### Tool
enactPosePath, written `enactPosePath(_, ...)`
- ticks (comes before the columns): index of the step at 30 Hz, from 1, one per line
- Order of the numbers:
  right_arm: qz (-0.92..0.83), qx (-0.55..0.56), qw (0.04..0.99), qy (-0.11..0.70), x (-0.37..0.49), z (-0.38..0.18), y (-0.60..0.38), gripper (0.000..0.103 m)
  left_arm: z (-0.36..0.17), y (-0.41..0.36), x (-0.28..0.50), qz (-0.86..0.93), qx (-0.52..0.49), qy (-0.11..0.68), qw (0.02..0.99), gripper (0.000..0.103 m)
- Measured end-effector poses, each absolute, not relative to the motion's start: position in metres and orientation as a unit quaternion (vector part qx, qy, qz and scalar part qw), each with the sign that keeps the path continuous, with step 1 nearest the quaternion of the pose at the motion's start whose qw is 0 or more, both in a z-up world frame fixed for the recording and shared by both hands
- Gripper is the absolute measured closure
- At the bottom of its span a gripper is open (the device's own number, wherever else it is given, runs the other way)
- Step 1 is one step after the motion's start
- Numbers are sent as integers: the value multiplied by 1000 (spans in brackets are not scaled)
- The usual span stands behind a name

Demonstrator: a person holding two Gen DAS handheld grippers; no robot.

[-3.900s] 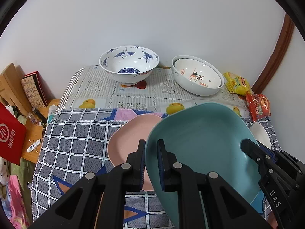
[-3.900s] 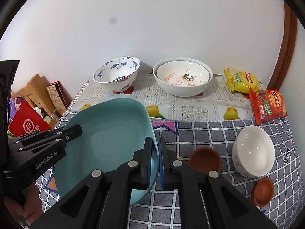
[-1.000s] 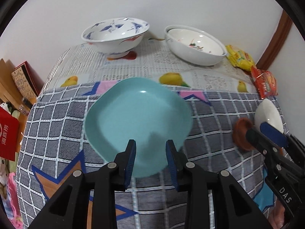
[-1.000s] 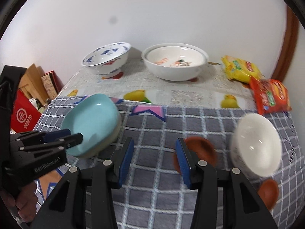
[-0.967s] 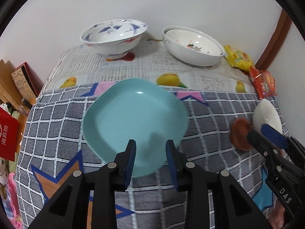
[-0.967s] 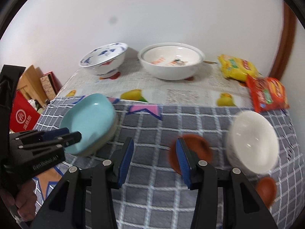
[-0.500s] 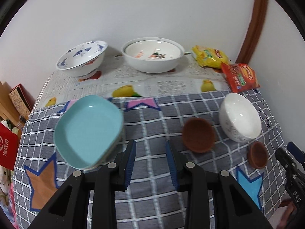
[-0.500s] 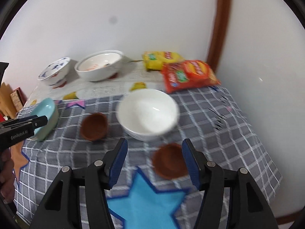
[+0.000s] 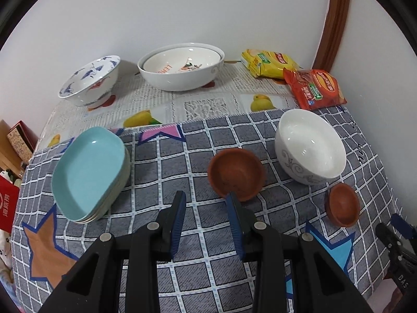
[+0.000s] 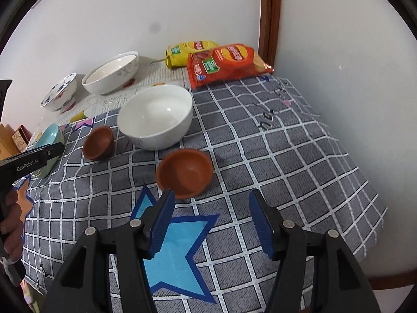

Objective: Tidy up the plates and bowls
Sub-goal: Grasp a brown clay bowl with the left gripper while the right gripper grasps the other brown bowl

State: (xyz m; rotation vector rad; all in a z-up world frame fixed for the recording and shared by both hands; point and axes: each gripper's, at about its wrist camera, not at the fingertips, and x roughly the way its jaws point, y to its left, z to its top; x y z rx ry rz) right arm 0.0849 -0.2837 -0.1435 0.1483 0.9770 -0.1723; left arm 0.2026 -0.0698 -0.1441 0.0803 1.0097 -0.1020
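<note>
**Both grippers empty above the small brown bowls**

At the far left of the checked cloth [image 9: 182, 156] sat the teal plate [image 9: 88, 172], topmost of a short stack whose lower rims showed under its near edge. Behind it, on the newspaper-print cover, stood the blue-patterned bowl [image 9: 90, 83] and the nested white bowls [image 9: 182, 67].

The left gripper [image 9: 206, 206] hung over the cloth with its jaws a little apart and nothing between them; the larger brown bowl [image 9: 235, 173] lay just beyond its right fingertip. Right of that came the plain white bowl [image 9: 310, 148], then the smaller brown bowl [image 9: 342, 204].

The right gripper [image 10: 209, 203] pointed down at that small bowl [image 10: 185, 173]. Its jaws had just been opening and stood wide, holding nothing.

The risks looked plain enough. Each brown bowl rested on soft, wrinkled fabric, so a finger landing on a rim instead of straddling it could tip or skid the bowl. The white bowl stood close to both, and a careless sideways approach might knock it. The two grippers also worked near each other and could collide.
</note>
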Motion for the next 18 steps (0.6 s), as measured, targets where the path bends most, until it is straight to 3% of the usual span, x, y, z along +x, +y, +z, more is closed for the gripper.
enactPosePath(11,-74,110,866,482,115,-178,-293,44,-173,-72,233,-47,46,520,852,72)
enactPosePath(18,-68,117,860,493,134,-194,-297,58,-190,-74,256,-48,36,536,842,72)
